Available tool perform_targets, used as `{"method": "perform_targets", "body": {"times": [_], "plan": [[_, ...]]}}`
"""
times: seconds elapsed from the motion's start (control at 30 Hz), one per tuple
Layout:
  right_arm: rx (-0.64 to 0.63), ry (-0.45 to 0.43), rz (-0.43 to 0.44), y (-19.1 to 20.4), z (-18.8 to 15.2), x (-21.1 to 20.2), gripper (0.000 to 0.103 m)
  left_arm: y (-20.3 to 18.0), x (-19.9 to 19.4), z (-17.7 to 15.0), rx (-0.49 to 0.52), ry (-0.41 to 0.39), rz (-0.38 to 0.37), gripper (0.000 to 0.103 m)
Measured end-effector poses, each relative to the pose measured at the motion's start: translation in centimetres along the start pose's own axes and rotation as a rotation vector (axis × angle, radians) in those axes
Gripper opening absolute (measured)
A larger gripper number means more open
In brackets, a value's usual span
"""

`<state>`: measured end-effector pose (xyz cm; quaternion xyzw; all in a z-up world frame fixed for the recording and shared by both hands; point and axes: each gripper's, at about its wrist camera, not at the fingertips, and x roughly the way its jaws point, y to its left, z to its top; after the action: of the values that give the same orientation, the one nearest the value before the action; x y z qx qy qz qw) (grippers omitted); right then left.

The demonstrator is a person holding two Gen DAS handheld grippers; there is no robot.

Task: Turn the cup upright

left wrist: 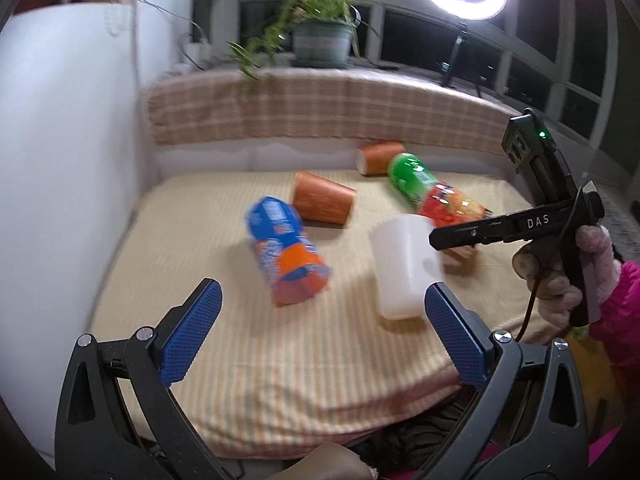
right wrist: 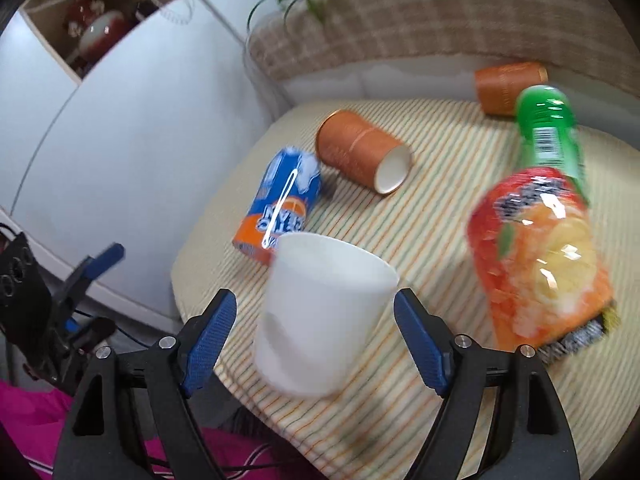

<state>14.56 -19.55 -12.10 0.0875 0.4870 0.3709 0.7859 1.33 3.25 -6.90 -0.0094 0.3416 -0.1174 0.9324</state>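
We judge the job barely begun on the white cup [right wrist: 324, 316], which stands near the front edge of the striped cloth [right wrist: 420, 412] with its wide end up in the right wrist view; motion blur hides whether that end is an open mouth or a closed base, so we cannot tell if it is already upright. Going left to right: our left gripper [left wrist: 320, 332] is spread wide and empty, hanging back over the front of the cloth, with the cup just beside its right pad. Next comes the blue and orange can [right wrist: 280, 204], lying on its side just behind the cup, then an orange paper cup [right wrist: 362, 156] also tipped over, mouth toward us. Our right gripper [right wrist: 314, 338] has its jaws parted on either side of the white cup, neither pad clearly touching it. Further right lie the green-capped bottle [right wrist: 538, 216], close to the right pad and likeliest to get bumped, and a second orange cup [right wrist: 508, 86] at the back. Both orange cups are yet to be righted.
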Motion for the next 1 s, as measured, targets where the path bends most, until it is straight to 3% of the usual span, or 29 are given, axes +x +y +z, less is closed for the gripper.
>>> {"method": "perform_targets", "body": {"times": [0.2,0.37,0.63,1.0], "plan": [[0.038,-0.113,-0.047,-0.2,-2.6,-3.6,0.081,0.0,4.6,2.4,-0.082,0.154,-0.211,0.103],[0.032,-0.196,-0.19,0.6,-6.5,-6.5,0.081,-1.6,9.5,4.7,-0.083,0.287,-0.285,0.098],[0.069,-0.269,-0.295,1.2,-10.6,-9.9,0.081,-2.4,15.7,5.9,-0.132,0.478,-0.31,0.087],[0.045,-0.295,-0.361,2.3,-12.3,-11.2,0.081,-2.6,20.0,6.2,-0.151,0.592,-0.298,0.085]]}}
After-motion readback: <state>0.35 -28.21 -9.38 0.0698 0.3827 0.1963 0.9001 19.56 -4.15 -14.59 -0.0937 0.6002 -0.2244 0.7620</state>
